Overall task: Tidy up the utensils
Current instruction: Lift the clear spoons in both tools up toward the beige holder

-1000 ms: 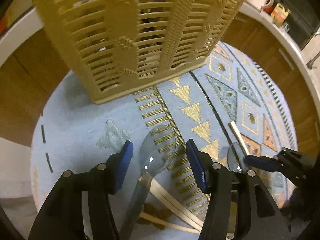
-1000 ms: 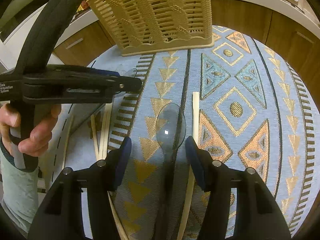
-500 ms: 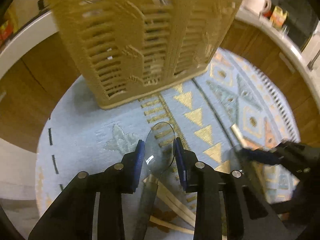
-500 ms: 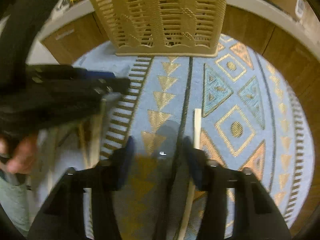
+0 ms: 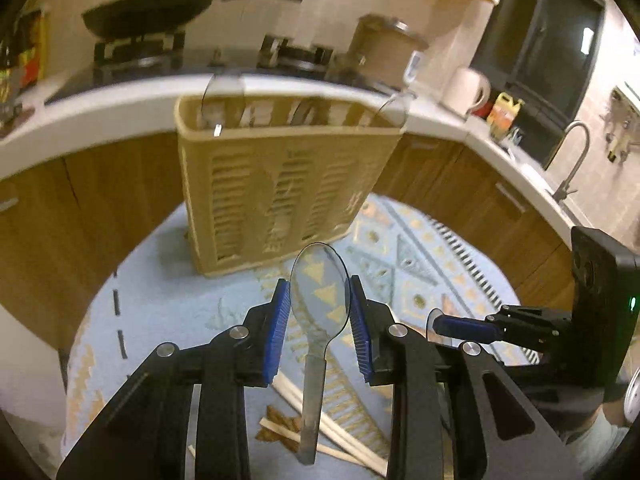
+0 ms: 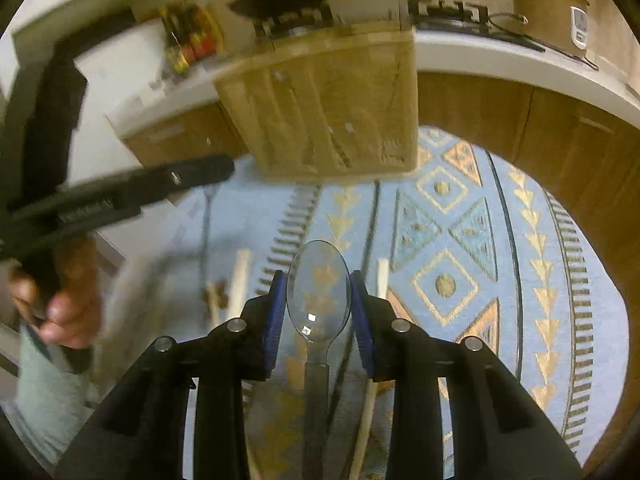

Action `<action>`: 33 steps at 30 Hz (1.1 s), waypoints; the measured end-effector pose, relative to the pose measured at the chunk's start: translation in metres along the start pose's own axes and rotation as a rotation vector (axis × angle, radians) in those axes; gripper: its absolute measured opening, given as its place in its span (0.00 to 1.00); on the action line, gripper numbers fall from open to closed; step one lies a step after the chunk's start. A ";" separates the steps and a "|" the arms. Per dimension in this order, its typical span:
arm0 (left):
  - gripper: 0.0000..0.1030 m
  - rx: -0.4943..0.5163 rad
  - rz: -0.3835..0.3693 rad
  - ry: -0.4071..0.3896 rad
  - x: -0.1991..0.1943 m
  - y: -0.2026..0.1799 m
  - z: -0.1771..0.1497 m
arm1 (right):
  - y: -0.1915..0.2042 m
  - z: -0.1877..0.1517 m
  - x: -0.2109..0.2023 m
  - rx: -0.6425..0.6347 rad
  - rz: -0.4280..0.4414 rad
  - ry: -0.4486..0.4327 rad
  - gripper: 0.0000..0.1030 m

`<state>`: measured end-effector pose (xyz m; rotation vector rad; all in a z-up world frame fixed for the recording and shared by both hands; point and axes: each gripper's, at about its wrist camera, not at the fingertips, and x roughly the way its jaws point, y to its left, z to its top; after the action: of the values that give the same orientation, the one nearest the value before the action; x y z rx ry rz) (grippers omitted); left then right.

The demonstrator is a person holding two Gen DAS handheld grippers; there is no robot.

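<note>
My left gripper (image 5: 319, 312) is shut on a clear plastic spoon (image 5: 319, 292) by its bowl, lifted above the mat, handle hanging down. My right gripper (image 6: 319, 304) is shut on a second clear spoon (image 6: 319, 292) the same way. The tan slatted utensil basket (image 5: 280, 188) stands on the mat ahead, with clear utensils poking above its rim; it also shows blurred in the right wrist view (image 6: 328, 108). Wooden chopsticks (image 5: 316, 408) lie on the mat below the left gripper, and more chopsticks (image 6: 382, 280) lie below the right one.
A round blue patterned mat (image 6: 500, 264) covers the table. A kitchen counter (image 5: 100, 100) with a stove, a pan (image 5: 148, 12) and a pot (image 5: 384, 52) runs behind. The right gripper's body (image 5: 560, 328) is at the right of the left wrist view.
Both grippers have closed on their spoons and lifted them off the mat. Both cameras have tilted up, so the basket top and counter now show.
</note>
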<state>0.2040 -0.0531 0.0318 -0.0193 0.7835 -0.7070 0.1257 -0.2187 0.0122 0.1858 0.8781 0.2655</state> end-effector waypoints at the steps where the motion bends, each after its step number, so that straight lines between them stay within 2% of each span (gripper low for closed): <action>1: 0.26 0.005 -0.009 -0.018 -0.007 -0.002 0.001 | 0.000 0.001 -0.008 0.002 0.030 -0.027 0.28; 5: 0.26 0.030 -0.040 -0.120 -0.034 -0.012 0.006 | 0.001 0.008 -0.037 -0.013 0.110 -0.141 0.28; 12: 0.26 0.023 -0.021 -0.225 -0.051 -0.025 0.025 | 0.004 0.037 -0.064 -0.028 0.130 -0.272 0.26; 13: 0.26 0.016 -0.009 -0.247 -0.054 -0.024 0.031 | 0.004 0.045 -0.066 -0.025 0.127 -0.290 0.25; 14: 0.26 0.010 0.000 -0.264 -0.057 -0.022 0.037 | 0.003 0.053 -0.068 -0.023 0.129 -0.304 0.09; 17: 0.26 -0.009 0.029 -0.316 -0.064 -0.017 0.056 | 0.001 0.080 -0.074 -0.015 0.127 -0.346 0.09; 20: 0.26 -0.018 0.045 -0.353 -0.070 -0.012 0.074 | -0.002 0.104 -0.070 -0.026 0.123 -0.352 0.08; 22: 0.26 -0.018 0.051 -0.366 -0.074 -0.011 0.079 | -0.004 0.111 -0.063 -0.025 0.123 -0.321 0.08; 24: 0.26 -0.020 0.053 -0.368 -0.075 -0.007 0.078 | -0.011 0.107 -0.056 -0.006 0.135 -0.299 0.09; 29: 0.26 -0.064 0.041 -0.334 -0.064 0.004 0.068 | -0.021 0.094 -0.042 0.026 0.100 -0.243 0.08; 31: 0.26 -0.063 0.049 -0.326 -0.062 0.006 0.065 | -0.031 0.087 -0.034 0.053 0.057 -0.169 0.11; 32: 0.26 -0.060 0.049 -0.328 -0.063 0.006 0.063 | -0.039 0.083 -0.028 0.087 0.056 -0.118 0.24; 33: 0.26 -0.059 0.045 -0.330 -0.064 0.007 0.062 | -0.046 0.080 -0.023 0.121 0.063 -0.087 0.48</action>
<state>0.2172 -0.0250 0.1155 -0.1671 0.4869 -0.6175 0.1811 -0.2734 0.0674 0.3354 0.8037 0.2614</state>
